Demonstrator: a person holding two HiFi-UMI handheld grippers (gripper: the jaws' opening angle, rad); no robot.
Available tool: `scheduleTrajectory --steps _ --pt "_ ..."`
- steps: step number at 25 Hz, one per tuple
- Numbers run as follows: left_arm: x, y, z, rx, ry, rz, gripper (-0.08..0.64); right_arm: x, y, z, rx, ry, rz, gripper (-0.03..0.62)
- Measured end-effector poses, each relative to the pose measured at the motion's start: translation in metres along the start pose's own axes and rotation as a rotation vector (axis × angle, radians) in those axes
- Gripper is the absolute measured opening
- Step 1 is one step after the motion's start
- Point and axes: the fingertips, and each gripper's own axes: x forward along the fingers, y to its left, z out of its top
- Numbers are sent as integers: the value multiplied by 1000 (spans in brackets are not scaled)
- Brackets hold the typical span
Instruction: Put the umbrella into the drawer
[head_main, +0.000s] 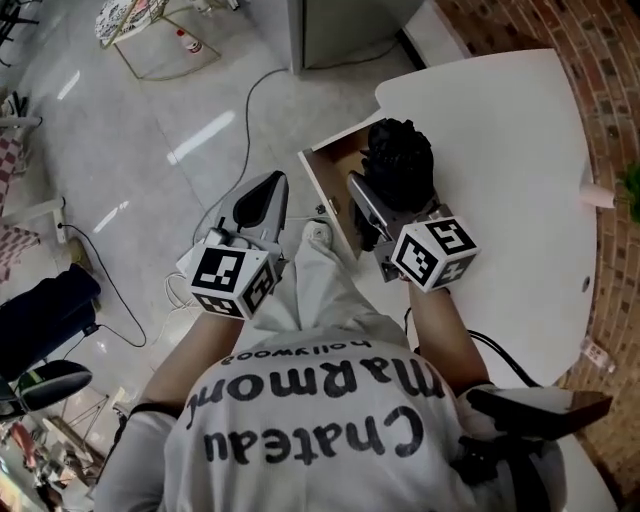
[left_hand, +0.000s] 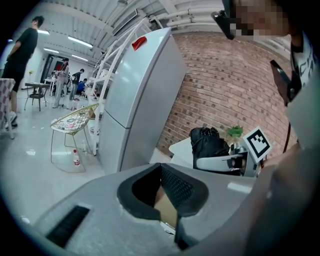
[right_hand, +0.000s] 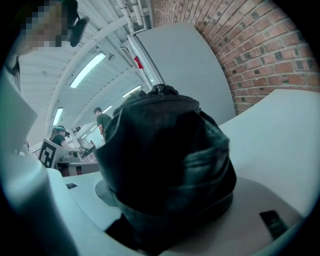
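Here the right gripper (head_main: 378, 200), clamped on the umbrella (head_main: 400, 155), hangs over the drawer (head_main: 325, 200) rim; left gripper (head_main: 272, 180) closed.

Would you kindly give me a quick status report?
Left gripper shut, empty. Right gripper shut on umbrella, beside open drawer. No obstruction seen.

Bright, even indoor light.
Ceiling strips (right_hand: 92, 70) glare off floor (head_main: 200, 138); gripper views fisheye, dark-cornered; umbrella (right_hand: 165, 165) blurred close up.
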Motion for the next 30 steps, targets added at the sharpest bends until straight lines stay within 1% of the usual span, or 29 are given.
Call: scheduleTrajectory --steps 5,9,12,16,19,23,25,30 --pt "-4 6 -25 -7 46 12 15 20 -12 -27 -42 39 1 293" --pt "-11 13 -40 -40 55 28 15 34 -19 -50 -71 60 12 294" --pt "-15 20 -53 -48 72 40 15 41 -25 -68 -88 76 4 293" --pt "-22 22 -63 -71 72 44 15 50 -38 -93 -85 111 -23 294" --pt "-25 27 -71 -69 83 55 15 57 -51 -107 -75 123 -55 293" --pt "-33 38 -81 -72 92 77 15 61 -64 -118 -44 127 -98 293" --pt "-35 43 -85 -87 96 94 15 63 -69 -122 -36 131 -117 293" --pt "-37 54 -89 -103 99 115 15 69 -79 -137 -55 163 -157 293"
